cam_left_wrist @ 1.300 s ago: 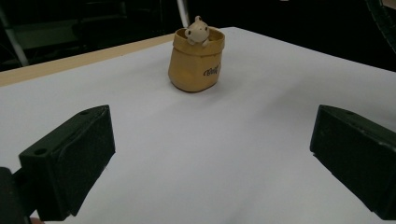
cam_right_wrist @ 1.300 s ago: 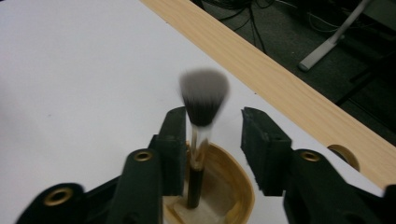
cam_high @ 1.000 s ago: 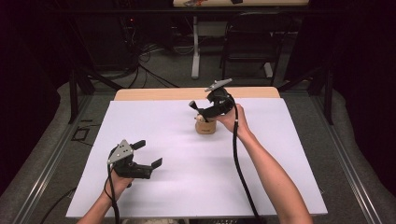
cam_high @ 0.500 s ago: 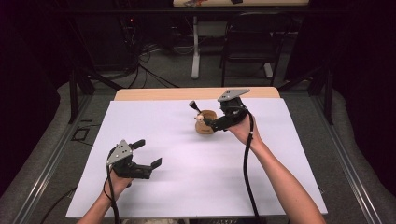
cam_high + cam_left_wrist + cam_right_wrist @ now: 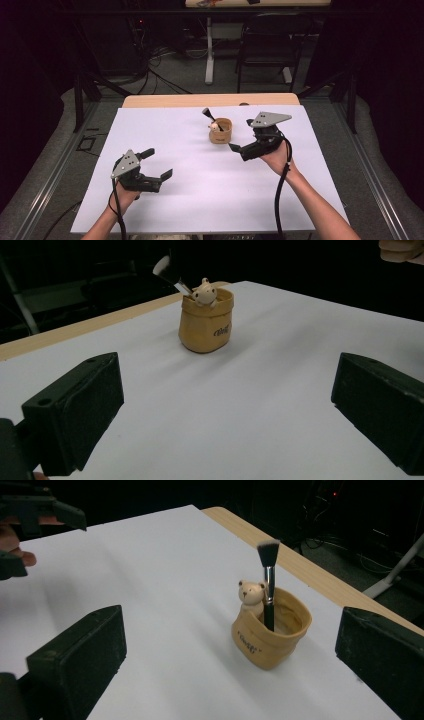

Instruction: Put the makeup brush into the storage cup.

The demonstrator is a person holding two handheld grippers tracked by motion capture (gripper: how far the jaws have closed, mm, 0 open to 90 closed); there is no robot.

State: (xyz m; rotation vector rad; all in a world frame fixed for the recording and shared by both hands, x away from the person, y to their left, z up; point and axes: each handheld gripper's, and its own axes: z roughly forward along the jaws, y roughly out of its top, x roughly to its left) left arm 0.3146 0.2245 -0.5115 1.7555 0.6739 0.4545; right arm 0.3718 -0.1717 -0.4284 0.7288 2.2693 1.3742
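Observation:
A small tan pot [image 5: 220, 134] with a bear figure on its rim stands at the far middle of the white sheet. A black makeup brush [image 5: 208, 114] stands in it, bristles up and leaning left. My right gripper [image 5: 241, 134] hovers just right of the pot, open and holding nothing. My left gripper [image 5: 158, 162] rests open near the front left, far from the pot. In the right gripper view the pot [image 5: 272, 635], bear [image 5: 251, 596] and brush [image 5: 268, 575] sit beyond the open jaws. In the left gripper view the pot [image 5: 206, 325] is farther off.
The white sheet [image 5: 190, 200] covers most of the table, and a bare wooden strip [image 5: 165, 100] shows along the far edge. A chair [image 5: 270, 45] and a stand with cables are on the floor behind the table.
My right gripper has pulled back from above the pot, moving right and toward me. The brush has stayed standing in the pot. The left gripper has not moved.

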